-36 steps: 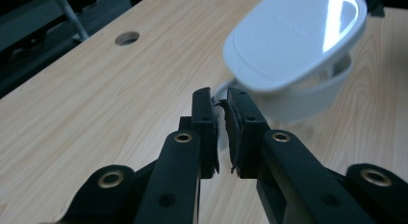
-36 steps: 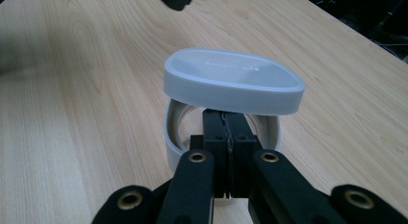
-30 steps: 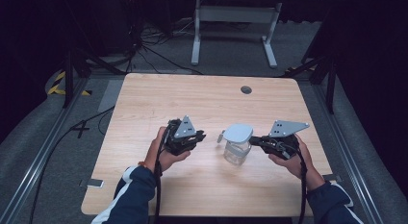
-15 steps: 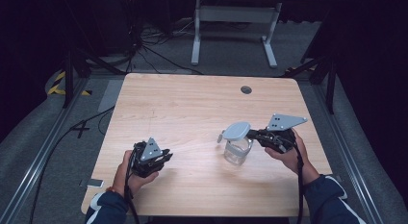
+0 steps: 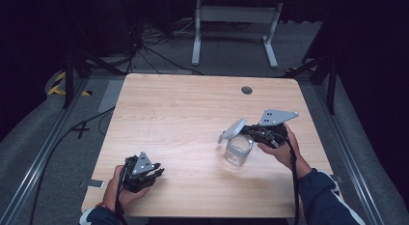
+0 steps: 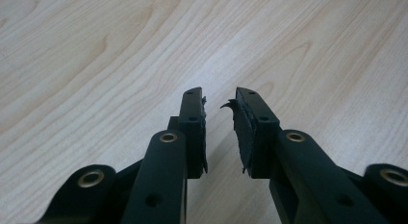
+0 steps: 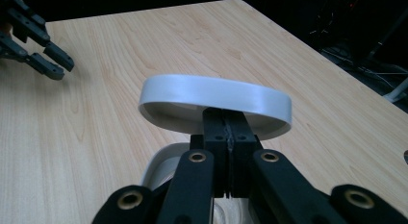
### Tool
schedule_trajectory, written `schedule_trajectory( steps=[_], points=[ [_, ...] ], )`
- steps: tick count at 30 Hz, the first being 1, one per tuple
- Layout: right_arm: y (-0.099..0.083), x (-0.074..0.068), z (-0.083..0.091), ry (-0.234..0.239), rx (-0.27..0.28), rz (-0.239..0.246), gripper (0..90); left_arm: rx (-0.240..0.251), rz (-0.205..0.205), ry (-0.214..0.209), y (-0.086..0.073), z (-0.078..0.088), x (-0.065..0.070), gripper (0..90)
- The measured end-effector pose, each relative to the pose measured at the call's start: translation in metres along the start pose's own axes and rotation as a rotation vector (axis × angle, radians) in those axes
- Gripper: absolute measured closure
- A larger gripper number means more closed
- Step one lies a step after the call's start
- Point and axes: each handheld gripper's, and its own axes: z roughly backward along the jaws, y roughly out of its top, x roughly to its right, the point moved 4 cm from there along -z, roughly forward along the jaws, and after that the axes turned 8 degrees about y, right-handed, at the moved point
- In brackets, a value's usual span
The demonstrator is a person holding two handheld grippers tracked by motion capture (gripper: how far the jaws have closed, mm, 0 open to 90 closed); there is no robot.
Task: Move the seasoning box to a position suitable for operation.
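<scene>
Right gripper [image 7: 226, 123]: jaws pressed on the rim of a grey lid [image 7: 215, 103], which is held tilted just above a clear jar [image 5: 238, 150] at the table's [image 5: 193, 114] right side. Left gripper [image 6: 219, 108]: jaws slightly parted, nothing held, near front left edge. Lid judged already off; placement remains undone.

Jar [image 7: 161, 173]: in the right gripper view, mostly hidden behind the right tongs [image 7: 230, 119] — contents cannot be told.
Lid [image 7: 215, 103]: near rim hidden at the tongs.
Forearms: cut off by the high view's bottom edge.
</scene>
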Motion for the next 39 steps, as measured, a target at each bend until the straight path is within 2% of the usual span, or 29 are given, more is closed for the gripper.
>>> schedule_trajectory(
  steps=[3, 4, 7, 10, 12, 16, 19, 24, 25, 26, 28, 33, 34, 37, 39],
  points=[
    [0.001, 0.001, -0.004, 0.007, 0.003, -0.003, 89.3, -0.009, 0.019, -0.01, -0.004, 0.001, 0.002, 73.1],
    [0.001, 0.002, -0.005, 0.016, 0.006, -0.011, 89.4, -0.006, 0.008, -0.009, -0.005, 0.001, 0.002, 72.8],
    [0.001, 0.003, -0.008, 0.013, 0.009, -0.007, 89.4, -0.015, 0.009, -0.014, -0.007, 0.001, 0.003, 72.7],
    [0.003, 0.002, -0.01, 0.013, 0.009, -0.007, 89.4, -0.015, 0.023, -0.016, -0.009, 0.001, 0.004, 72.6],
    [0.003, 0.001, -0.012, 0.014, 0.009, -0.005, 89.4, -0.027, 0.006, -0.018, -0.01, 0.003, 0.003, 72.4],
    [0.005, 0.001, -0.016, 0.01, 0.008, -0.002, 89.3, -0.026, 0.024, -0.016, -0.012, 0.003, 0.004, 71.7],
    [0.005, 0.001, -0.019, 0.011, 0.004, 0.003, 89.3, -0.022, 0.018, -0.007, -0.014, 0.004, 0.003, 70.6],
    [0.004, 0.001, -0.015, 0.01, 0.009, 0.003, 87.1, -0.031, 0.029, -0.002, -0.015, 0.001, 0.001, 67.2],
    [0.004, 0.001, -0.013, 0.006, 0.007, 0.005, 86.1, -0.033, 0.01, 0.01, -0.015, 0.001, -0.001, 65.7],
    [0.003, 0.0, -0.012, 0.01, 0.006, 0.004, 85.6, -0.036, 0.019, 0.017, -0.015, -0.001, -0.001, 64.0],
    [0.001, -0.001, -0.011, 0.008, -0.006, 0.014, 84.1, -0.048, 0.01, 0.018, -0.016, -0.002, -0.004, 62.2],
    [-0.002, 0.001, -0.006, -0.005, -0.022, 0.018, 78.0, -0.038, 0.049, 0.005, -0.021, -0.007, -0.01, 57.1],
    [-0.003, 0.002, -0.005, -0.006, -0.017, 0.019, 76.9, -0.037, 0.042, 0.004, -0.021, -0.007, -0.012, 56.4],
    [-0.004, 0.001, 0.0, -0.018, -0.03, 0.023, 75.1, -0.036, 0.057, -0.005, -0.023, -0.007, -0.013, 52.2],
    [-0.004, 0.0, 0.002, -0.014, -0.036, 0.023, 72.7, -0.016, 0.061, 0.003, -0.024, -0.009, -0.014, 50.4]
  ],
)
